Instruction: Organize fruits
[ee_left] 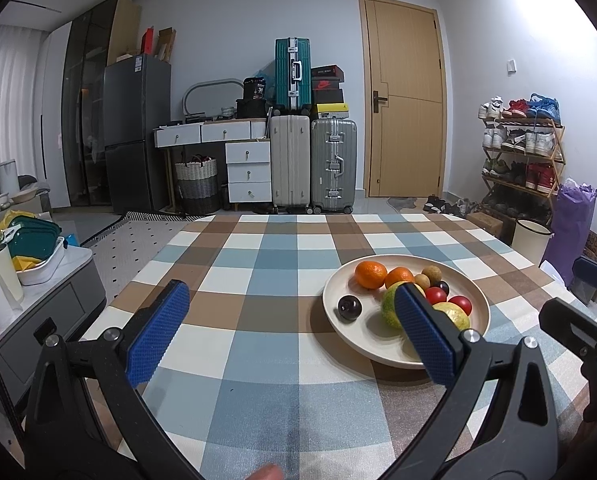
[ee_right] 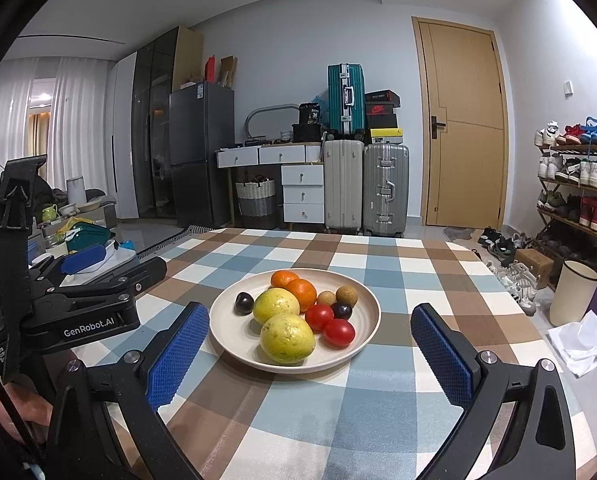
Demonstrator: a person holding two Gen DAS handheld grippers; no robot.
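Note:
A beige plate (ee_right: 234, 332) stands on the checked tablecloth and holds all the fruit. On it lie two oranges (ee_right: 303, 292), two yellow-green guavas (ee_right: 286, 338), two red tomatoes (ee_right: 339, 333), two brown longans (ee_right: 346, 295) and two dark plums (ee_right: 244, 303). My right gripper (ee_right: 309, 309) is open just in front of the plate, its blue pads (ee_right: 178, 356) wide apart and empty. My left gripper (ee_left: 291, 286) is open and empty to the left of the plate (ee_left: 338, 320). Its right pad (ee_left: 426, 332) covers part of a guava (ee_left: 390, 306) in the left wrist view.
The checked table (ee_left: 258, 360) stretches left of and behind the plate. A low cabinet (ee_left: 38, 320) with containers stands off the table's left edge. A cream bin (ee_right: 574, 292), a white bag (ee_right: 578, 344) and a shoe rack (ee_right: 578, 184) are on the right. Suitcases (ee_right: 366, 184) and a door stand behind.

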